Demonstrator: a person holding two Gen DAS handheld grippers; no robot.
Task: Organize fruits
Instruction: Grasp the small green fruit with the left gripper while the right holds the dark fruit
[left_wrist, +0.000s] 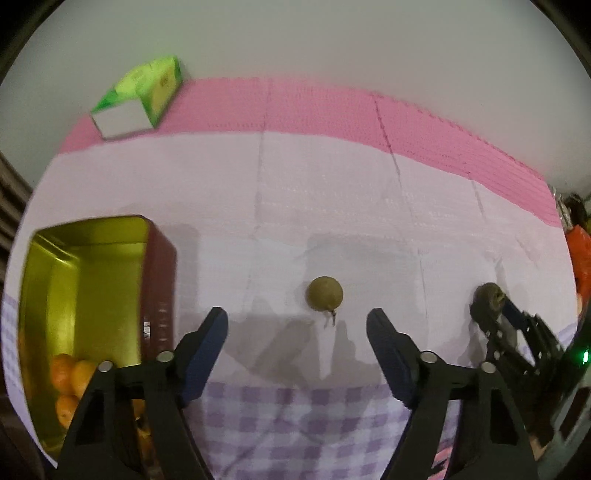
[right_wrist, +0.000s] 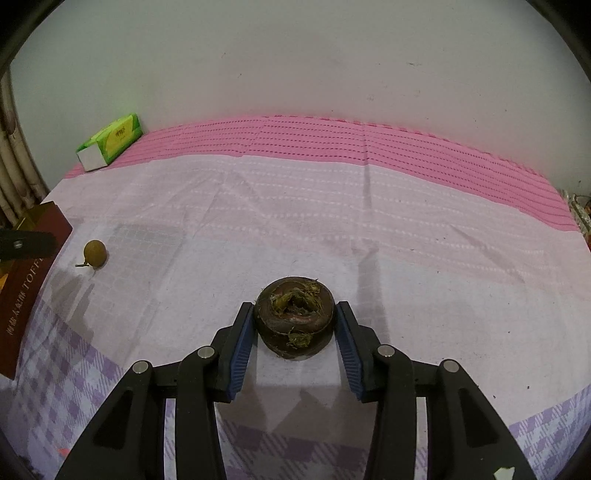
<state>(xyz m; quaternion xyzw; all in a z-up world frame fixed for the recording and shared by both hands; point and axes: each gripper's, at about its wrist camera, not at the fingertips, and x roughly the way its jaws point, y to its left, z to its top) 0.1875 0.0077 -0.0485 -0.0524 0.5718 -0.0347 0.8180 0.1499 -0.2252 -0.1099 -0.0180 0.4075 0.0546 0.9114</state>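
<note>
Right gripper: both blue-padded fingers are closed against the sides of a dark brown, flattened round fruit, which sits between them low over the cloth; whether the fruit rests on the cloth or is lifted just clear cannot be told. In the left wrist view the same gripper appears at the right edge, clamped on the dark fruit. Left gripper: fingers spread wide, holding nothing, tips apart from a small olive-brown round fruit with a short stem, which lies on the cloth just ahead of the gap between them. In the right wrist view this small fruit lies near the left edge, just beside the tin. Counts: two grippers; one dark fruit; one small olive-brown fruit; one open red tin with a gold interior, standing left of the left gripper and holding several orange fruits, at least three visible, the rest hidden behind the finger; one green and white tissue box at the far left against the wall. Pose: both grippers point forward and downward over the table, side by side, the left one near the tin, the right one well apart from it.
</note>
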